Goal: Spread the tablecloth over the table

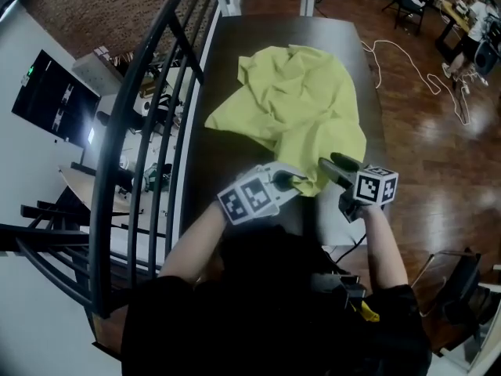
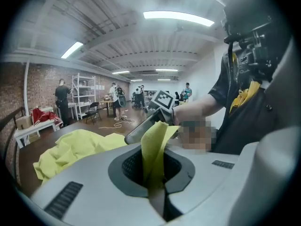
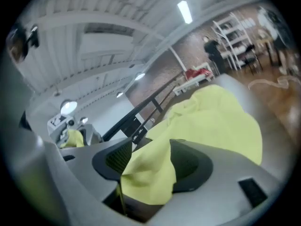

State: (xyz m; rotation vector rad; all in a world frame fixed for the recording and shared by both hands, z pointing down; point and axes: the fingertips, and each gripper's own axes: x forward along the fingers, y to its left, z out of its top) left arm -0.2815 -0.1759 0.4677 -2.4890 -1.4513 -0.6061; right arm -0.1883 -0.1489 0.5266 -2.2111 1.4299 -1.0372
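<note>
Beside table (image 1: 227, 157), black railing (image 1: 147, 110), tablecloth (image 1: 301, 100) bunched

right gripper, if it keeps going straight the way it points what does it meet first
The yellow tablecloth: a fold lies between the right gripper's open jaws, with the crumpled heap on the dark table apparently just beyond.

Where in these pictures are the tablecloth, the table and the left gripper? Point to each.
tablecloth (image 1: 301, 92): head view, middle of the crumpled yellow heap.
table (image 1: 329, 34): head view, bare dark top.
left gripper (image 1: 299, 182): head view, between its fingertips.
</note>
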